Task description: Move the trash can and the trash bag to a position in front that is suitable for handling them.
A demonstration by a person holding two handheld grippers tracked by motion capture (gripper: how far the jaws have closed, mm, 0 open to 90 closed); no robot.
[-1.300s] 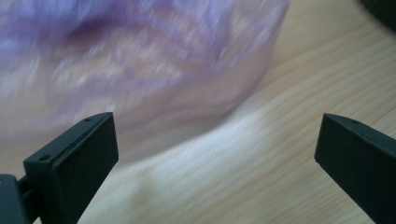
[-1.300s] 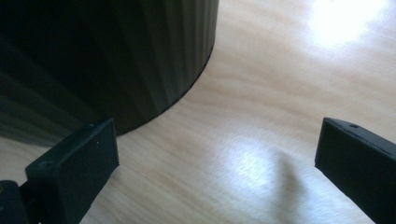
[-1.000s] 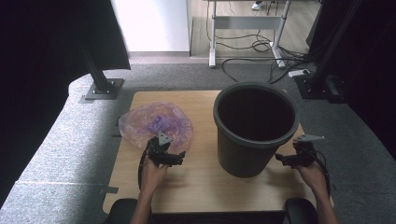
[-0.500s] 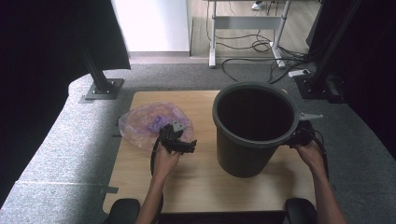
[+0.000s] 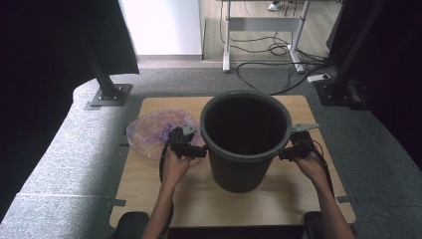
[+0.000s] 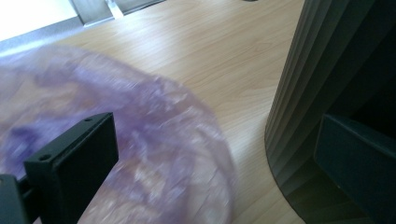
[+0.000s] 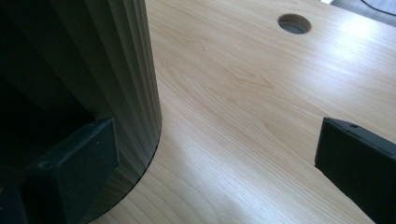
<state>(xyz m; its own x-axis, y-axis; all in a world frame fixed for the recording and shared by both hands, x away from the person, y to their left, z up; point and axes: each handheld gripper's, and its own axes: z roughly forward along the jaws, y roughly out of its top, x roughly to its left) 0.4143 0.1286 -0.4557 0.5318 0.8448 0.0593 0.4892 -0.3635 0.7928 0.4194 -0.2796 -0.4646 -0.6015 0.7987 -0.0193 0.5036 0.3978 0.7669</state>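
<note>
No readable text, label, brand, number or sign appears anywhere: not on the dark bin (image 5: 245, 144), the purple plastic bag (image 5: 152, 132), or the wooden desk (image 5: 199, 199).

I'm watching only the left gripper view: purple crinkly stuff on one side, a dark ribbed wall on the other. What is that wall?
Observer: It is the side of a dark bin standing open-topped on the wooden table.
Operator: And the purple stuff?
Observer: A crumpled translucent plastic bag lying on the table left of the bin, spilling a little over the table's left edge.
Operator: Is another gripper around?
Observer: Yes, the right gripper is at the bin's opposite side, just under its rim, jaws wide apart.
Operator: Anything in the bin?
Observer: Its inside looks dark; I cannot make out any contents.
</note>
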